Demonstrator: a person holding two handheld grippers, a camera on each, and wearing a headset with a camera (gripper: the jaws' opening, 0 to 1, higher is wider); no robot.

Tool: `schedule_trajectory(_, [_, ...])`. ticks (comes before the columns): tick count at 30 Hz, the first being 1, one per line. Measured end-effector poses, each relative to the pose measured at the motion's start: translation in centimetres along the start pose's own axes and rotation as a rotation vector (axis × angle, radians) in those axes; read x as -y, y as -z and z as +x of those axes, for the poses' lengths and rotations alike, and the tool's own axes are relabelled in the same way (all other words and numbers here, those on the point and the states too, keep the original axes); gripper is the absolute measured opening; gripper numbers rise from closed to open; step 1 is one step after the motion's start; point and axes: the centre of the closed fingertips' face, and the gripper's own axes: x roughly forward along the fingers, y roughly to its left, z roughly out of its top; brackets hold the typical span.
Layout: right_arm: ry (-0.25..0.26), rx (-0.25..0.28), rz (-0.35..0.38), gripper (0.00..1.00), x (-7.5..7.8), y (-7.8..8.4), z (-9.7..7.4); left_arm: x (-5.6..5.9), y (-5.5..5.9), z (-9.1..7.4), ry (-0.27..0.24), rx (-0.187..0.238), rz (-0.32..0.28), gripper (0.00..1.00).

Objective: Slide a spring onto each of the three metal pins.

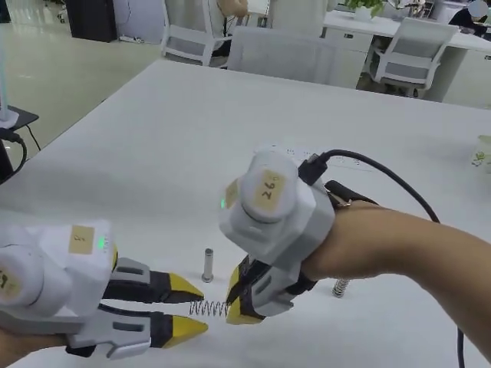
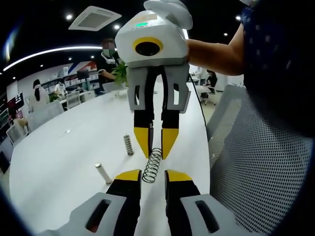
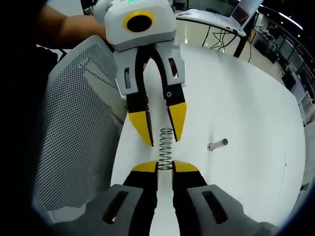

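- Head view: above and behind the left gripper [image 1: 190, 309] and right gripper [image 1: 238, 305], looking down, close.
- Gripper views: each looks along its jaws at the opposite gripper, sharing the spring [image 2: 151, 166] between.

A thin coiled spring [image 3: 166, 145] runs from my right jaws' pinch into my left jaws' gap; beside them, a bare pin [image 1: 208, 264] stands upright.

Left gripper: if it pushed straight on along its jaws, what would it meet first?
The spring: its near end lies between the open jaws of the left gripper. Right behind it come the tips of the right gripper, which seem to pinch the far end, though depth is unclear.
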Motion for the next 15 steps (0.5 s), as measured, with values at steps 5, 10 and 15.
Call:
schedule_trajectory(5, [-0.006,-0.003,-0.007,0.08,-0.15,0.12,-0.03,0.0,0.08,0.13,0.001,-0.006,0.018,0.06])
schedule_trajectory(10, [-0.007,-0.004,-0.014,0.08,-0.17,0.12,-0.04,0.0,0.08,0.2,0.005,-0.008,0.026,0.04])
schedule_trajectory(15, [-0.003,-0.004,-0.018,0.08,-0.05,0.19,-0.09,0.25,0.16,0.25,0.022,-0.013,0.031,0.03])
